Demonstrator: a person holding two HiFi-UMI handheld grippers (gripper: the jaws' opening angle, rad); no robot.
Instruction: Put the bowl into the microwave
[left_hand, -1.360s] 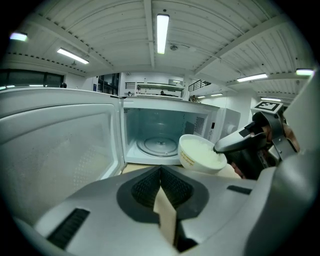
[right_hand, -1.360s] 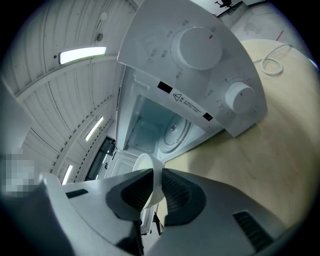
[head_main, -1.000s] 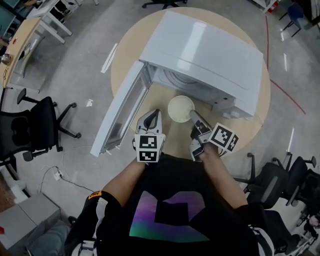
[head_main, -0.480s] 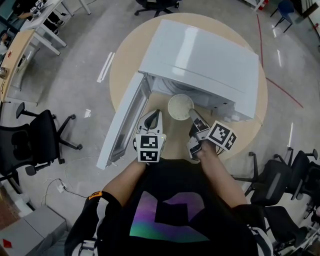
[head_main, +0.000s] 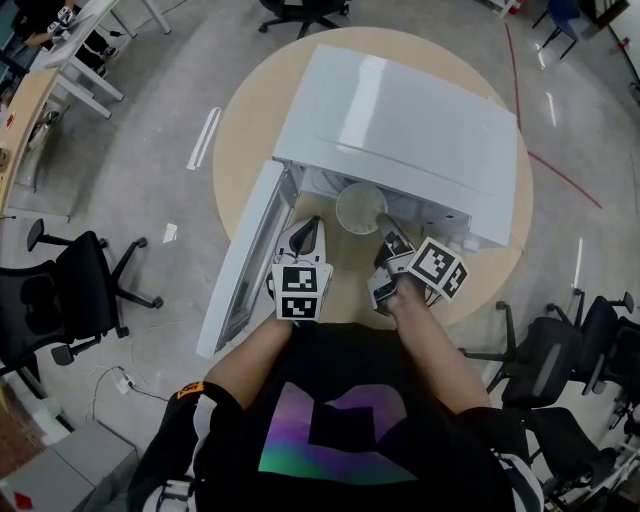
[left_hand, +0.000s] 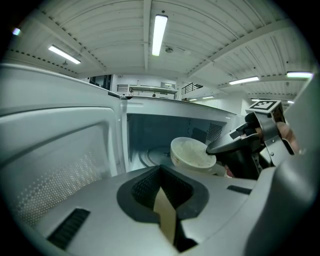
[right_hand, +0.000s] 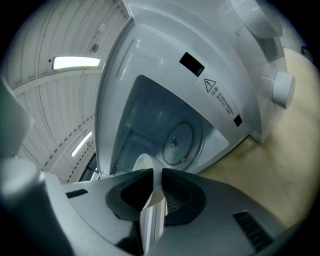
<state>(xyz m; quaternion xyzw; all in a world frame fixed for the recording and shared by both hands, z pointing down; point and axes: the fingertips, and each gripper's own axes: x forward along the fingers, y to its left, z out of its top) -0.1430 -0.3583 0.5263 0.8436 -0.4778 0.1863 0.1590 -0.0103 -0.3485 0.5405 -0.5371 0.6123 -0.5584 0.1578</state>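
A white microwave (head_main: 400, 120) stands on a round wooden table (head_main: 250, 120), and its door (head_main: 245, 260) hangs open to the left. My right gripper (head_main: 388, 238) is shut on the rim of a cream bowl (head_main: 361, 208), which it holds at the mouth of the oven. In the right gripper view the bowl's rim (right_hand: 145, 167) runs between the jaws, with the glass turntable (right_hand: 177, 142) beyond. The left gripper view has the bowl (left_hand: 192, 152) in front of the cavity, with the right gripper (left_hand: 220, 146) on it. My left gripper (head_main: 308, 232) hovers beside the door, shut and holding nothing.
The open door stands just left of my left gripper. Two round knobs (right_hand: 282, 87) sit on the microwave's control panel at the right. Black office chairs stand on the floor to the left (head_main: 60, 290) and to the right (head_main: 590, 340) of the table.
My right gripper has carried the bowl forward, from over the table in front of the microwave to the oven's opening. The left gripper has hardly moved.
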